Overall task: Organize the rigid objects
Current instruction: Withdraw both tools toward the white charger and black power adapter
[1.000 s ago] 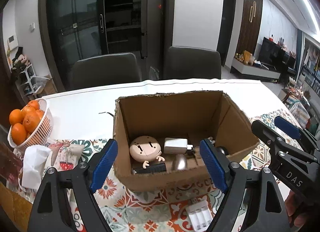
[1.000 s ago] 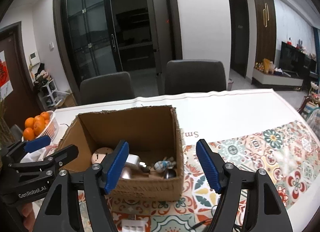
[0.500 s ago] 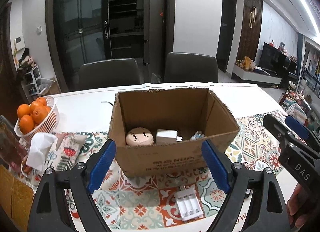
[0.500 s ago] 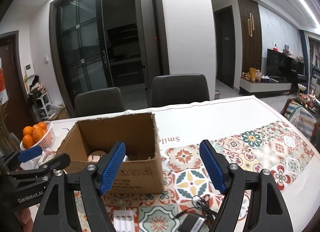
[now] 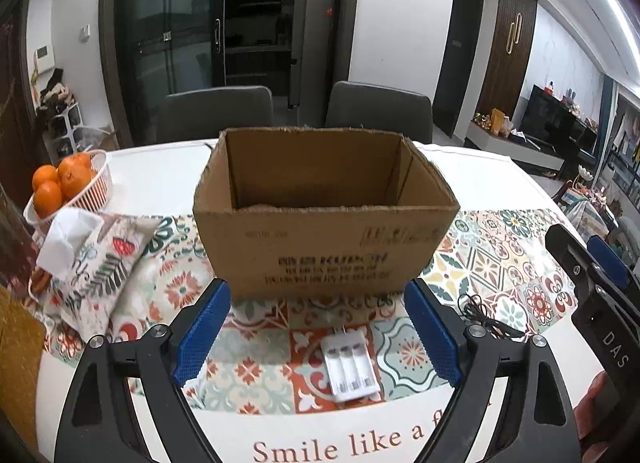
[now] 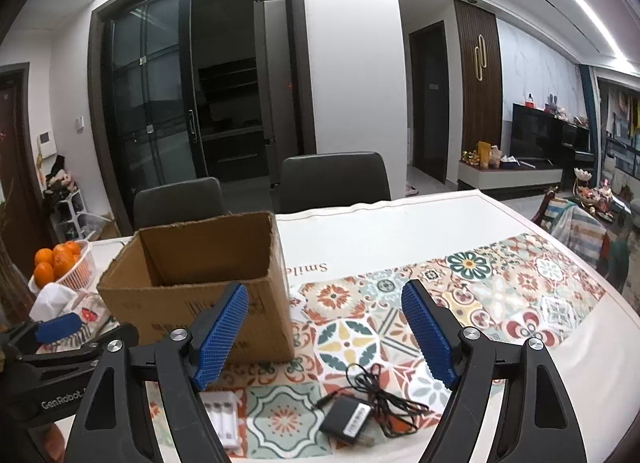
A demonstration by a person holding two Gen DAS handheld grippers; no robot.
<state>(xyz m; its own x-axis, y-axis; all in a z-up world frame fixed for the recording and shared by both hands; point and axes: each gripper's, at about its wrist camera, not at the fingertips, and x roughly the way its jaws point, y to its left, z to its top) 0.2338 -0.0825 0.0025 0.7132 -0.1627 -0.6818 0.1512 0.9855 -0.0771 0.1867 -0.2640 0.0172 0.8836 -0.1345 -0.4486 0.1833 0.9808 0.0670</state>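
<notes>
An open cardboard box (image 5: 326, 247) stands on the patterned tablecloth; its contents are hidden from here. It also shows in the right wrist view (image 6: 200, 291). A white battery charger (image 5: 350, 365) lies in front of the box, between my left gripper's fingers; it shows partly in the right wrist view (image 6: 222, 419). A black power adapter (image 6: 347, 419) with a tangled cable (image 6: 384, 395) lies between my right gripper's fingers. My left gripper (image 5: 316, 333) is open and empty. My right gripper (image 6: 326, 335) is open and empty.
A white basket of oranges (image 5: 66, 187) and a tissue pouch (image 5: 88, 259) sit at the left. Two grey chairs (image 5: 380, 111) stand behind the table. The right gripper shows at the edge of the left wrist view (image 5: 592, 303).
Both grippers have pulled back and lowered from above the box toward the table's near edge. The box contents are no longer visible; the charger and adapter have come into view.
</notes>
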